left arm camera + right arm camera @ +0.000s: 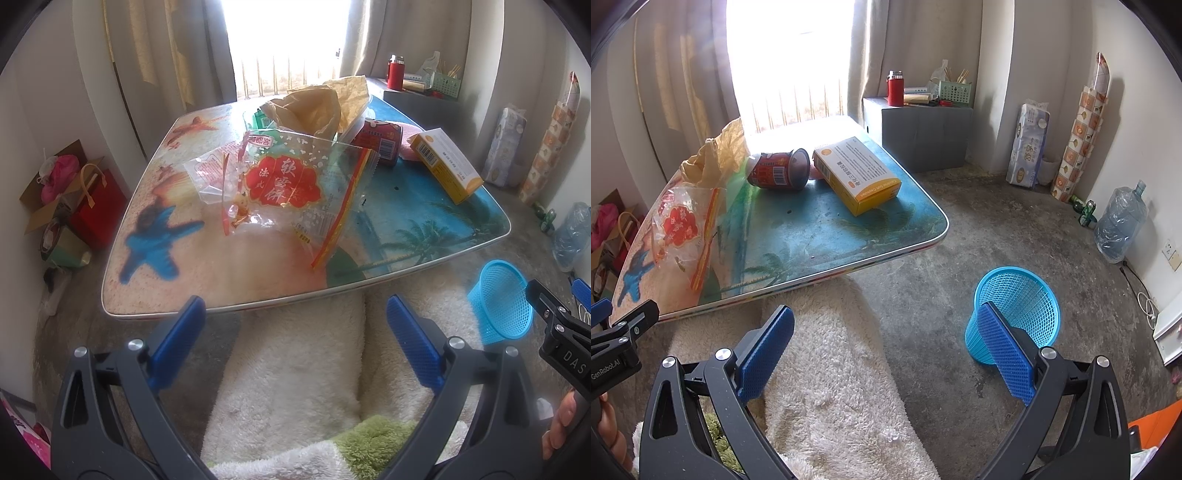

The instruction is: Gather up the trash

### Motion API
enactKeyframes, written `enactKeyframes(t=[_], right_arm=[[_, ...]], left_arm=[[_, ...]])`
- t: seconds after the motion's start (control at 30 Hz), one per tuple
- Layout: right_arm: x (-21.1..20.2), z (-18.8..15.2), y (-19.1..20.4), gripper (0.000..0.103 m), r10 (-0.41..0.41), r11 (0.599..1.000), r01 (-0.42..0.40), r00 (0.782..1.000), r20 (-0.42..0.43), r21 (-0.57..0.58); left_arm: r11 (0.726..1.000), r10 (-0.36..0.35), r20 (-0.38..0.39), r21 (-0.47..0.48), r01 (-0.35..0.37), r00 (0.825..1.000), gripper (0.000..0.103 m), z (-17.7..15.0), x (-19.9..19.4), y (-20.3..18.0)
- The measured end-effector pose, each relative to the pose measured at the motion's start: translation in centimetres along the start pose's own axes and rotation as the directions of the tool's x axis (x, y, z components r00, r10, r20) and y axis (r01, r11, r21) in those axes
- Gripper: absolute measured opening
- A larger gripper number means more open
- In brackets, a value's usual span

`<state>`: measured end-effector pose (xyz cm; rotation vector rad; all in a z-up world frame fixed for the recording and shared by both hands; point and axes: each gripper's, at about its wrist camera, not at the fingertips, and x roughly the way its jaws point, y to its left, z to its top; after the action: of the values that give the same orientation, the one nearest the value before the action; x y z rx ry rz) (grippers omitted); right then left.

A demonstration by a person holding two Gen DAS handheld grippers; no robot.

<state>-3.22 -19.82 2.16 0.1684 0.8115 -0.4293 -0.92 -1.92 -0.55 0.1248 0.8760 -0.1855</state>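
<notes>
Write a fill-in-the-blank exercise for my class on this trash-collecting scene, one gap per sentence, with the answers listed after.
1. The blue mesh basket stands on the ____.
2. The red can lies on its ____ on the table.
3. The yellow box lies to the ____ of the can in the right wrist view.
4. Both the left gripper and the right gripper are ____ and hold nothing.

Answers: floor; side; right; open

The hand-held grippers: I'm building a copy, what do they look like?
Left hand-held gripper and right hand-held gripper match: dark grey plastic arms with triangular cut-outs, silver pivot bolts, blue cross-hatched pads. White lettering marks the bodies: "GenRobot.AI" on the left one.
</notes>
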Motion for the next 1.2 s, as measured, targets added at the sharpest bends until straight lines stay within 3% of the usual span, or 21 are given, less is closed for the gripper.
enactKeyframes(t=[0.83,1.2], right_arm=[[0.8,-0.1,0.3,0.097,-0.004,1.0,0.004,1.0,-0.017,-0.009],[3.4,2.3,4.2,0.097,0.016,0.996,-0.018,0.999,-0.03,-0.088]], left_arm=[[1.0,0.003,-0.007,-0.019,-0.003,1.0,0.094,-0.1,0.6,1.5],[0.997,0.011,-0.033,-0.074,-0.013,0.999,0.094,1.4,3.1,4.5]])
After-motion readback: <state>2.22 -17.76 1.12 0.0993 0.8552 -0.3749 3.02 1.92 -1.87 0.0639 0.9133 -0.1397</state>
